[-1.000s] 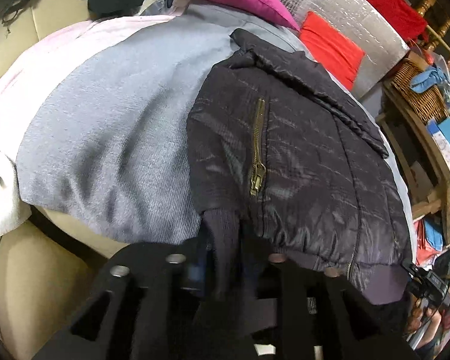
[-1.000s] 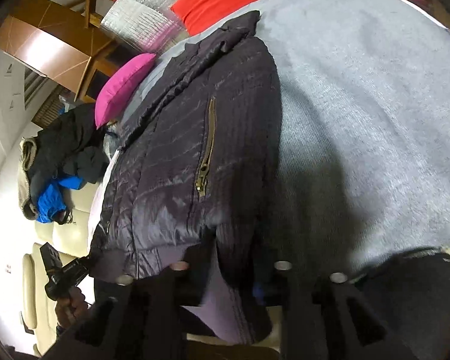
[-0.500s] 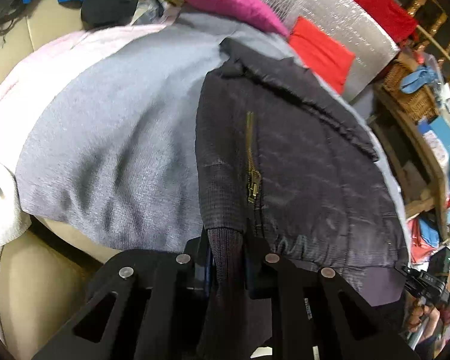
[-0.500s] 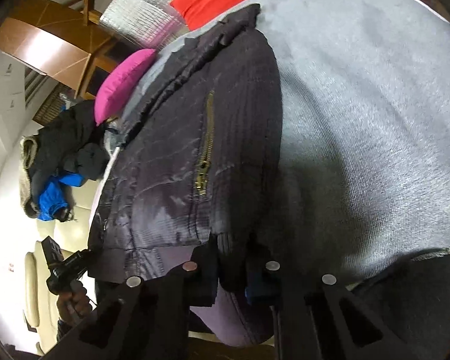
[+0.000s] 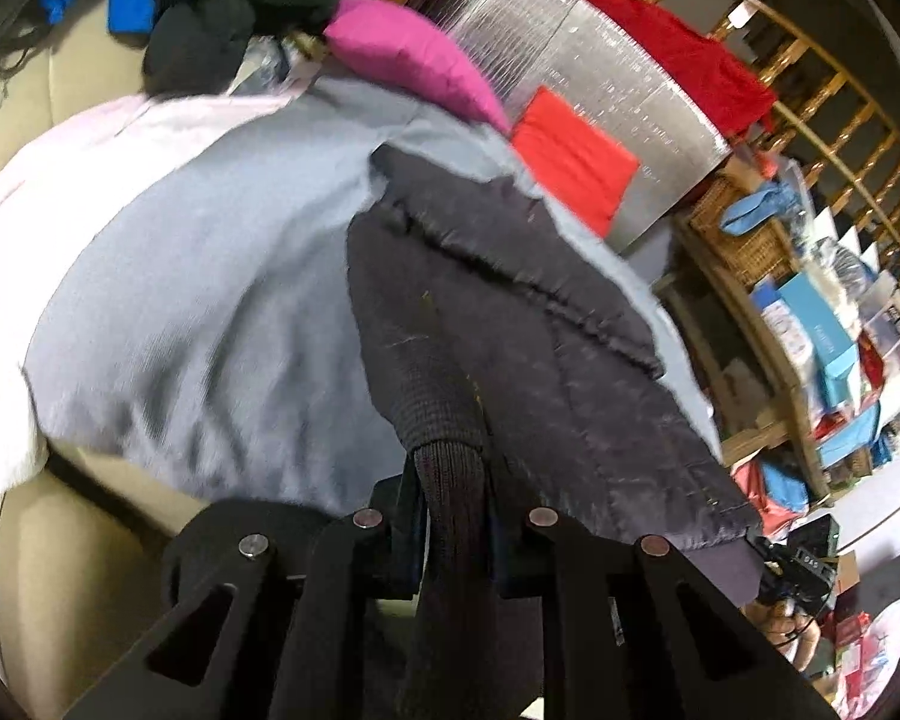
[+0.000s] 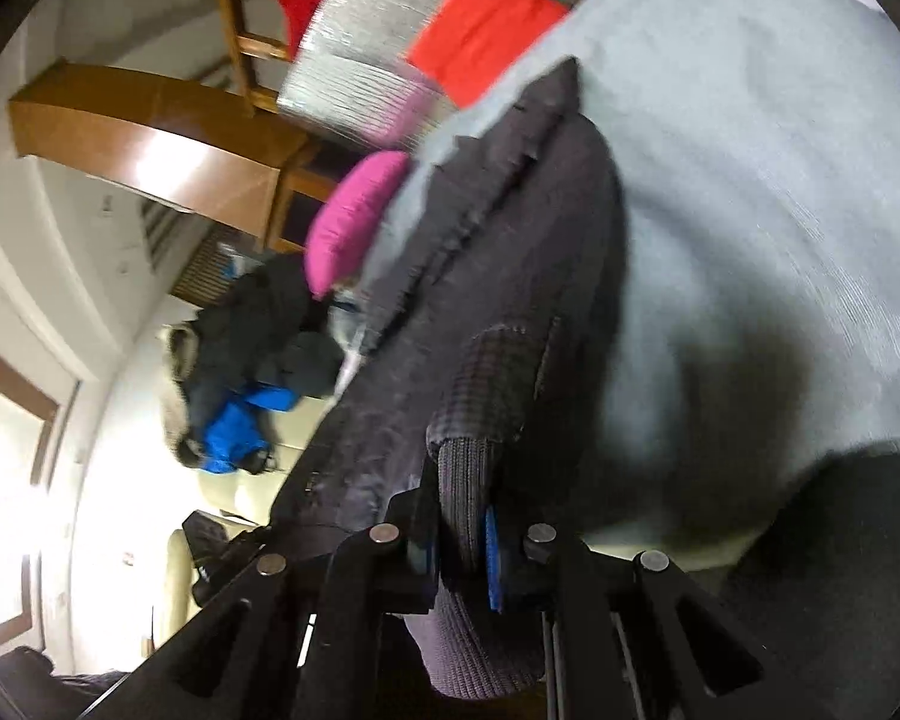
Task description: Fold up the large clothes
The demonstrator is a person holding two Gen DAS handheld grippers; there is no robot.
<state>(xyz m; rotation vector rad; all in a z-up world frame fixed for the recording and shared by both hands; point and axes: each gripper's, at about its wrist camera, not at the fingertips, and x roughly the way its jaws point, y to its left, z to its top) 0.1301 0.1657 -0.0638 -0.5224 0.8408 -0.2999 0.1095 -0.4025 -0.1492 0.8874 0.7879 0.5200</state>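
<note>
A dark quilted jacket [image 5: 546, 348] lies spread on a grey blanket [image 5: 210, 300], collar at the far end. My left gripper [image 5: 453, 516] is shut on the jacket's ribbed hem at its near left corner, and the knit bunches up between the pads. In the right wrist view the same jacket [image 6: 510, 276] stretches away from me. My right gripper [image 6: 462, 516] is shut on the ribbed hem at the opposite near corner, with a blue pad showing beside the knit. Both corners hang lifted off the blanket. The zip pockets are lost in the blur.
A pink cushion [image 5: 414, 60], an orange cushion [image 5: 573, 156] and a silver quilted panel [image 5: 600, 72] sit beyond the collar. Dark and blue clothes [image 6: 252, 372] are piled on a cream sofa [image 5: 42, 552]. Wooden shelves [image 5: 810, 324] full of boxes stand at the right.
Both grippers closed on the jacket's ribbed hem corners and then lifted them, tipping upward. More of the room behind the bed now shows in both views.
</note>
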